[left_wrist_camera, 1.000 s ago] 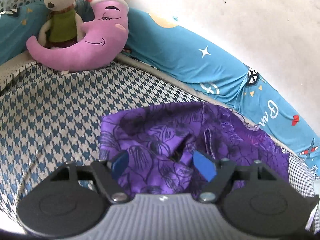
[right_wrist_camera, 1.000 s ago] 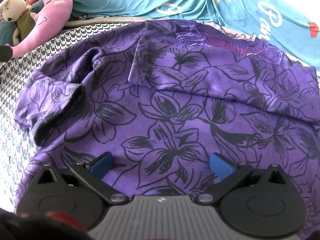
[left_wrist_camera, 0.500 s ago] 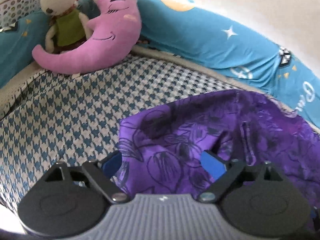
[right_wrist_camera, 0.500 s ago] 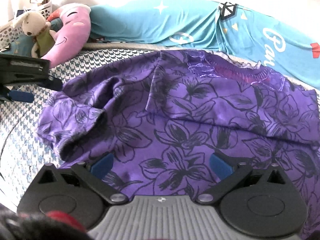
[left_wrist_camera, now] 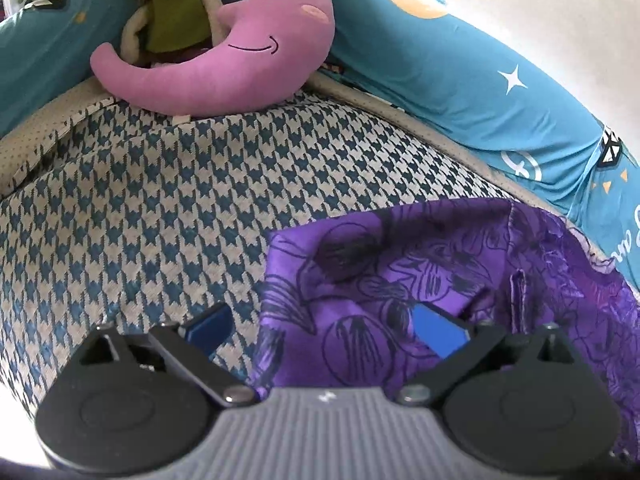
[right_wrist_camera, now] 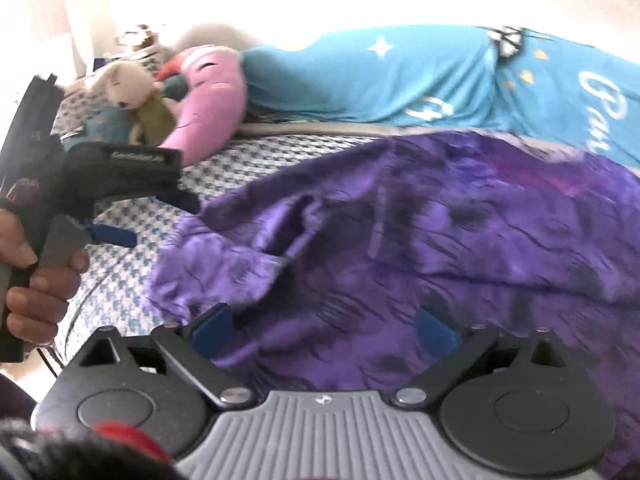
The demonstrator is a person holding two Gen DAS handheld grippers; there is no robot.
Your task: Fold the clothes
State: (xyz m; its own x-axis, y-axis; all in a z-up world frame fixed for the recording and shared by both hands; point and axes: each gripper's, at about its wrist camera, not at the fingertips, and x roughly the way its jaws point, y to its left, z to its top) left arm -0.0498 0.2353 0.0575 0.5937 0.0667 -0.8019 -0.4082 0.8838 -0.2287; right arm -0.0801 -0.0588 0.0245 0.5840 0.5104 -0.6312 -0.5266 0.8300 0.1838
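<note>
A purple flower-print garment [left_wrist_camera: 420, 276] lies crumpled on the houndstooth bed cover [left_wrist_camera: 160, 208]. In the left wrist view my left gripper [left_wrist_camera: 324, 326] stands open at the garment's left edge, one blue pad over the cover and the other over the cloth. The right wrist view is blurred: the garment [right_wrist_camera: 460, 232] fills the middle and right, and my right gripper [right_wrist_camera: 324, 328] hangs open just above its near part, nothing held. The left gripper [right_wrist_camera: 112, 208] shows there at the far left, held by a hand [right_wrist_camera: 36, 276].
A pink moon cushion [left_wrist_camera: 224, 60] with a plush rabbit [left_wrist_camera: 168, 12] sits at the bed's far left corner. A long teal bolster [left_wrist_camera: 480, 92] runs along the white wall. Open houndstooth cover lies to the left of the garment.
The left gripper has slid left, from over the garment to its left edge. The right gripper has pulled back and risen, showing more of the bed and the other hand-held gripper.
</note>
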